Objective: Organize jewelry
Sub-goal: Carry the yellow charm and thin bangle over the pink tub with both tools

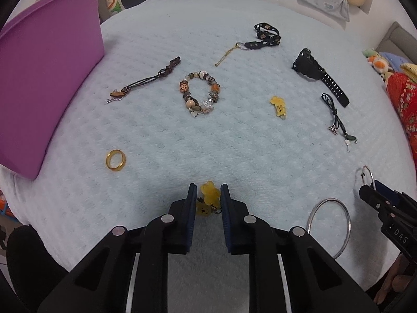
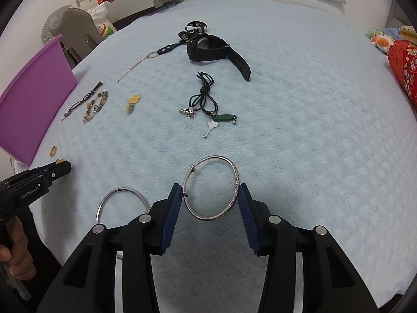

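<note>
Jewelry lies spread on a pale blue blanket. My left gripper has its fingers around a yellow bear charm, touching it on both sides. My right gripper has its pads against both sides of an engraved silver bangle lying on the blanket. A plain silver bangle lies to its left; it also shows in the left wrist view. A purple bin stands at the left.
On the blanket lie a gold ring, a beaded bracelet, a brown cord necklace, a second yellow charm, a black watch, a green-pendant cord necklace and a patterned strap with chain. Red fabric lies right.
</note>
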